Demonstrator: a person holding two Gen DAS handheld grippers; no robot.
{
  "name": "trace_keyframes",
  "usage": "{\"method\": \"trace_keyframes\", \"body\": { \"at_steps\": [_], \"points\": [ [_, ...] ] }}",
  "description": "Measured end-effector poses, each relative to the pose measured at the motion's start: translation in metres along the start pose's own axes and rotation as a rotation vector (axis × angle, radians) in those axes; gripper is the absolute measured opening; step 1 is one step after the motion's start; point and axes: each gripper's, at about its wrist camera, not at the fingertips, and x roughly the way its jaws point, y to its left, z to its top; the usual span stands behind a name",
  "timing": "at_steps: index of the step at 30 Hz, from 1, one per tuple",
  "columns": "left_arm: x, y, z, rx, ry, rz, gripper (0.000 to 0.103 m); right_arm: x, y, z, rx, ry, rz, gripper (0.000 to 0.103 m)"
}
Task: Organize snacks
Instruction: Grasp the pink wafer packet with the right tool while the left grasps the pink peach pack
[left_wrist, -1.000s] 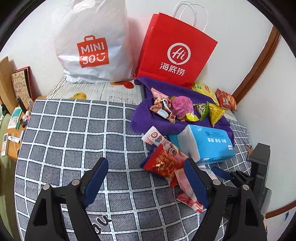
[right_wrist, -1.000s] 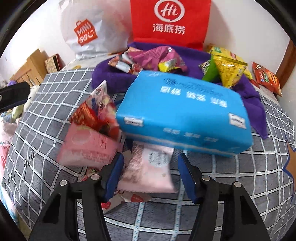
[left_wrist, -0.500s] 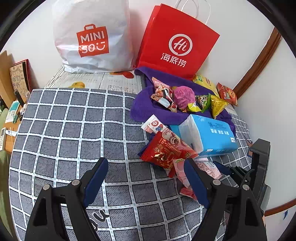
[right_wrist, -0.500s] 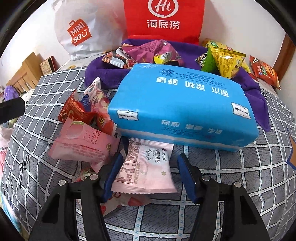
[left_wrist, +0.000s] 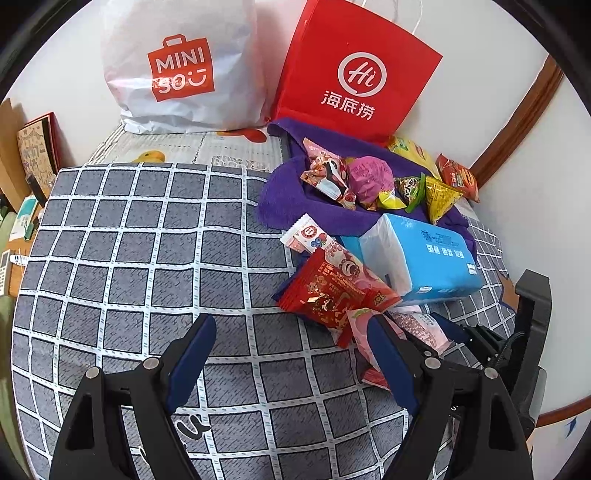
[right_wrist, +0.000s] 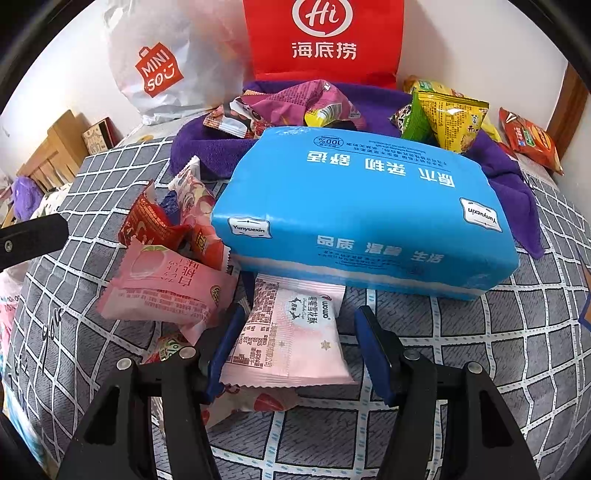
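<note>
A pale pink snack packet (right_wrist: 291, 332) lies on the checked bedspread (right_wrist: 480, 332), partly under a blue tissue pack (right_wrist: 362, 210). My right gripper (right_wrist: 299, 339) is open with its fingers on either side of this packet, not closed on it. Left of it lie a pink peach packet (right_wrist: 166, 284) and red packets (right_wrist: 155, 221). My left gripper (left_wrist: 291, 347) is open and empty above the bedspread (left_wrist: 129, 258), left of the red packets (left_wrist: 332, 291). The right gripper (left_wrist: 436, 332) also shows in the left wrist view. More snacks (left_wrist: 365, 181) lie on a purple towel (left_wrist: 284, 199).
A white Miniso bag (left_wrist: 177, 66) and a red paper bag (left_wrist: 351, 74) stand against the back wall. A yellow triangular pack (right_wrist: 454, 122) and a red chip bag (right_wrist: 528, 144) lie at the far right. Furniture (left_wrist: 26, 155) stands beyond the bed's left edge.
My right gripper has moved forward so the pale pink packet lies deeper between its open fingers. My left gripper has drifted slightly; it stays open and empty.
</note>
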Motion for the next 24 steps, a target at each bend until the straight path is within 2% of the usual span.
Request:
{"method": "trace_keyframes", "body": {
  "at_steps": [18,19,20,24],
  "points": [
    [0.017,-0.013,0.002,0.017,0.028,0.014,0.083,0.0,-0.002,-0.001,-0.011,-0.017,0.02,0.061],
    [0.017,-0.012,0.002,0.014,0.027,0.015,0.083,-0.001,-0.002,-0.001,-0.015,-0.021,0.021,0.06],
    [0.017,-0.012,0.003,0.011,0.026,0.014,0.083,-0.002,-0.003,-0.001,-0.022,-0.027,0.021,0.053],
    [0.019,-0.01,0.005,0.001,0.028,0.018,0.083,-0.006,-0.008,-0.003,-0.032,-0.029,0.04,0.053]
  ]
}}
